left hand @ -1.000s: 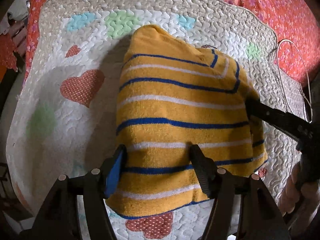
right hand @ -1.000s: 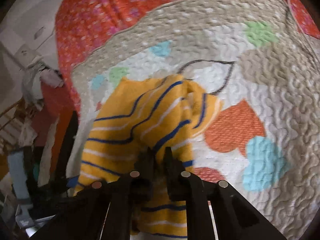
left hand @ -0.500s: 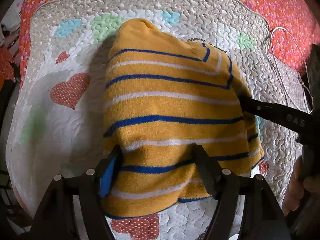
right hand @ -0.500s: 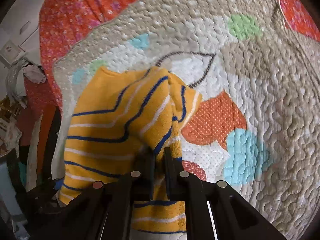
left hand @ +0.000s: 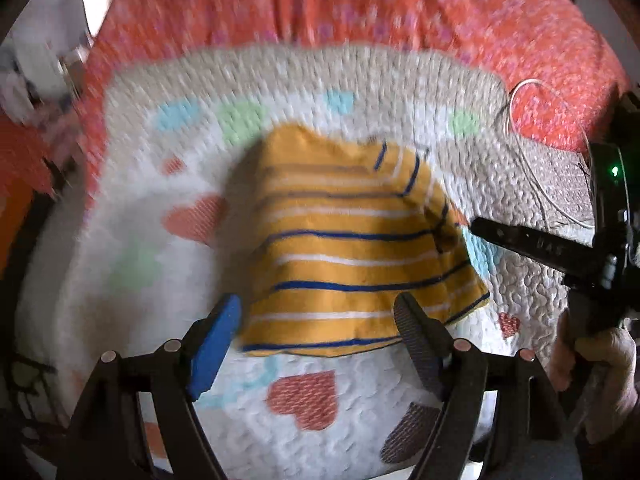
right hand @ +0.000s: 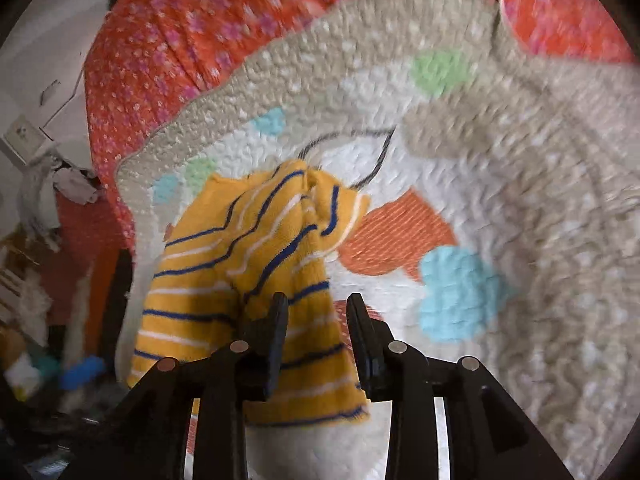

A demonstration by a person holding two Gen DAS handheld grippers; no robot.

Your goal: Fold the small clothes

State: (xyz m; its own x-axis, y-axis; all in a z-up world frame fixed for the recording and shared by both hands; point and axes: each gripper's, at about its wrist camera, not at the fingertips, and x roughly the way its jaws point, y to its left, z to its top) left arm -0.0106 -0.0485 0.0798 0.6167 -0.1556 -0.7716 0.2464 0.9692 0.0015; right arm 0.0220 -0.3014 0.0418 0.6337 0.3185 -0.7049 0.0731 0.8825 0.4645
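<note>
A small yellow garment with blue and white stripes lies bunched on a quilted mat; it also shows in the right wrist view. My left gripper is open, its fingers either side of the garment's near hem, just clear of it. My right gripper is open, its jaws parted over the garment's right edge, with cloth between them but not clamped. The right gripper also shows at the garment's right side in the left wrist view.
The mat, with heart and dot patches, lies on an orange-red flowered bedspread. A thin white wire loop rests at the mat's far right corner. Cluttered floor and furniture lie off the bed's left side.
Both grippers pulled back from the garment. The right gripper, shut on its edge before, has opened and released it. The left gripper has drawn back off the hem. Both views are motion-blurred.
</note>
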